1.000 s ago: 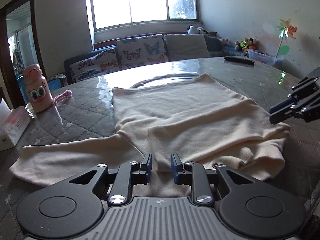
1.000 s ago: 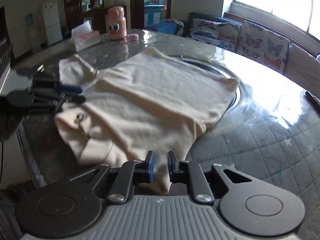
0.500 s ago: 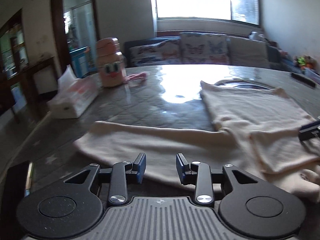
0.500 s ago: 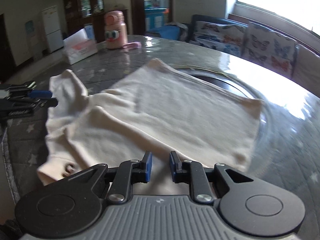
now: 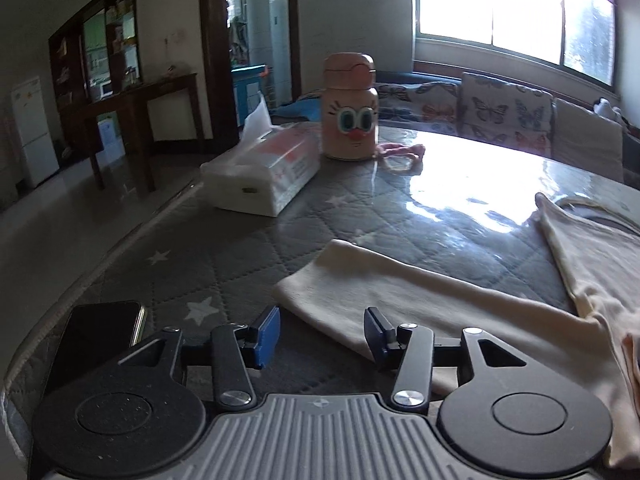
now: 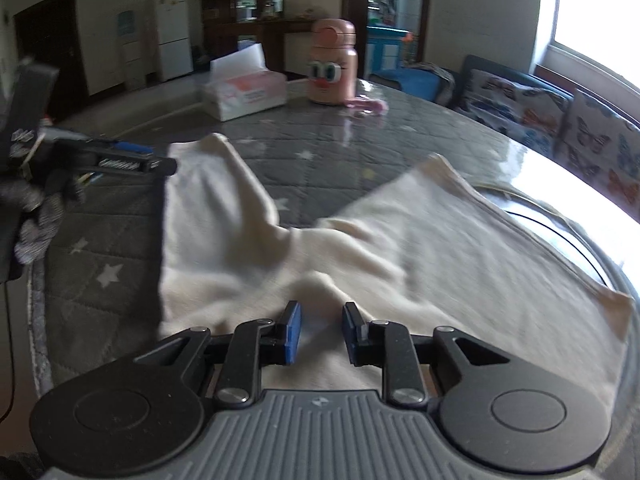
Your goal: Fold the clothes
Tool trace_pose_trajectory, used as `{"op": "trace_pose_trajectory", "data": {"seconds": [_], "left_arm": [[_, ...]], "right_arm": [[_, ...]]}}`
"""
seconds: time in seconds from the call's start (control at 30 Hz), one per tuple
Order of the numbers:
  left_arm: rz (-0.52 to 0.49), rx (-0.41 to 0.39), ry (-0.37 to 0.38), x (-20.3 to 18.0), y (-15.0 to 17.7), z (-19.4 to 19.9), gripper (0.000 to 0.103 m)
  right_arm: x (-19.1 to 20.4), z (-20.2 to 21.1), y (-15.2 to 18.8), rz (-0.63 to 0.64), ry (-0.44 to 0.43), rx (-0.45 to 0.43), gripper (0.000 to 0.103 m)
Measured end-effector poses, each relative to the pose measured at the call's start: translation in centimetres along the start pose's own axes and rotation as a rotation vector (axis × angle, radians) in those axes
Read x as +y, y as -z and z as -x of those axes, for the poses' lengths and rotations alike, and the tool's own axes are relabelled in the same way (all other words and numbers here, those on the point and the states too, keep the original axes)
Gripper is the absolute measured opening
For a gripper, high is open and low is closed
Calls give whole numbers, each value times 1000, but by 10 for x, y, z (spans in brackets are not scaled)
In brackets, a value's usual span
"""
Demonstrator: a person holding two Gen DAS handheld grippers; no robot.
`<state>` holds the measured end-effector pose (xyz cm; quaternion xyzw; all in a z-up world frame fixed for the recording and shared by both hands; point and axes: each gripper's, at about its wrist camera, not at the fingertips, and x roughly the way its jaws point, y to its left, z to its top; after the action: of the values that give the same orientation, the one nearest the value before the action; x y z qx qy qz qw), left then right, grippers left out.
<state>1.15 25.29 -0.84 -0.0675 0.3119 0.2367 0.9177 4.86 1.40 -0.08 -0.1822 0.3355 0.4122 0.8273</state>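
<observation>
A cream long-sleeved top (image 6: 440, 240) lies flat on the grey quilted table (image 5: 224, 248). Its left sleeve (image 5: 420, 300) stretches out towards the table's edge. My left gripper (image 5: 322, 334) is open and empty, with the sleeve's cuff end just in front of its jaws. It also shows in the right wrist view (image 6: 132, 162), at the cuff. My right gripper (image 6: 318, 336) is open and empty, low over the top's body near the shoulder.
A black phone (image 5: 96, 332) lies at the table's near edge, left of my left gripper. A tissue pack (image 5: 264, 172), a pink cartoon bottle (image 5: 350, 108) and a pink strap (image 5: 400, 154) stand further back. A sofa with butterfly cushions (image 5: 500, 116) is behind the table.
My left gripper has swung left from the top's body to the sleeve's cuff and has opened wider. My right gripper has moved left over the top and has opened a little.
</observation>
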Motion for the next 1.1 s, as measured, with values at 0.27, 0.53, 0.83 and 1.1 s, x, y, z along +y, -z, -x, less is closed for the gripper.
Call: {"op": "trace_pose_trajectory", "data": {"seconds": [0.27, 0.53, 0.83, 1.1], "left_arm": [[70, 6, -48, 13, -9, -22, 51], [115, -2, -20, 16, -15, -25, 15], [95, -99, 116, -16, -34, 23, 6], [-12, -213, 413, -90, -45, 94, 6]], "right_arm": [[9, 12, 0, 31, -19, -16, 39], [1, 37, 11, -11, -5, -44, 42], [-20, 63, 34, -122, 36, -67, 42], [-48, 87, 59, -249, 78, -97, 42]]}}
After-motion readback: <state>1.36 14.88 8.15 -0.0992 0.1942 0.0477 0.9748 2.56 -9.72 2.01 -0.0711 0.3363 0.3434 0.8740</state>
